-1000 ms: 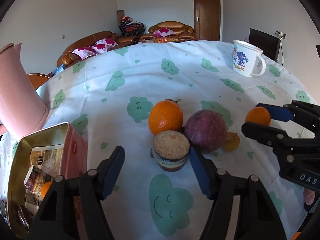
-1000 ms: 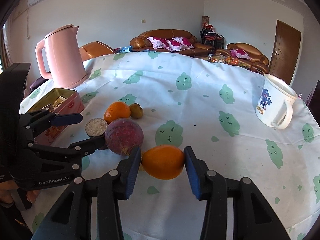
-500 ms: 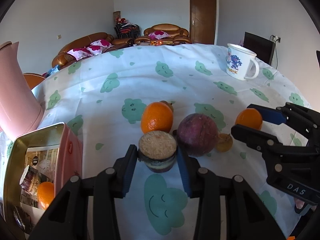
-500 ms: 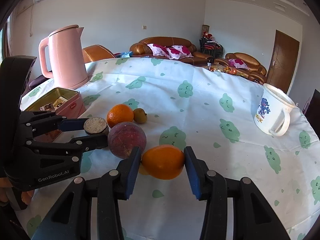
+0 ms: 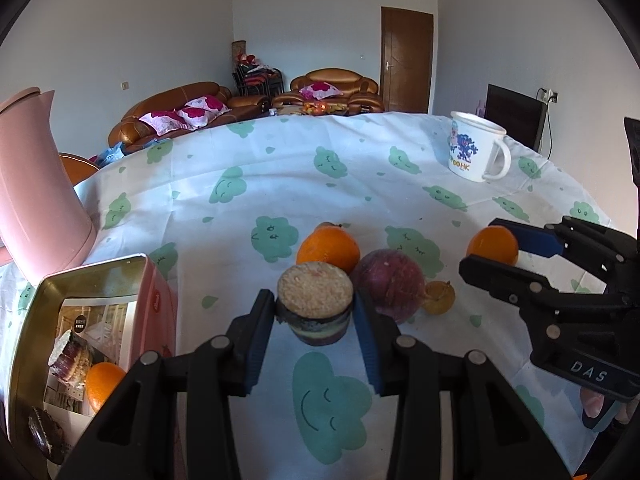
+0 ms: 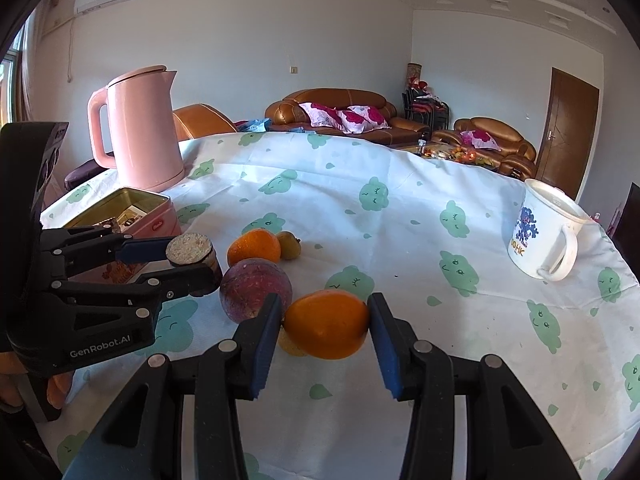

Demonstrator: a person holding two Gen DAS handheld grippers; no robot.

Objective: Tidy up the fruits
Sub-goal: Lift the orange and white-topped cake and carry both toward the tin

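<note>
My left gripper (image 5: 315,308) is shut on a small round layered cake (image 5: 316,290) with a crumb top, low over the cloud-print tablecloth (image 5: 280,160). The right wrist view shows that gripper (image 6: 192,260) and cake (image 6: 190,248) at the left. My right gripper (image 6: 325,320) is shut on an orange (image 6: 326,326), which the left wrist view shows at the right (image 5: 493,246). Between them on the cloth lie another orange (image 5: 328,250), a purple round fruit (image 5: 388,284) and a small yellow fruit (image 5: 439,298).
An open pink tin (image 5: 152,280) at the left holds an orange and cakes. A pink kettle (image 6: 140,132) stands behind it. A white printed mug (image 6: 544,232) stands at the far right. Another small yellow fruit (image 6: 289,245) sits behind the loose orange.
The left jaws have shut on the cake, which stood between them open a second ago. Both views have tipped upward a little. The right gripper still holds its orange.
</note>
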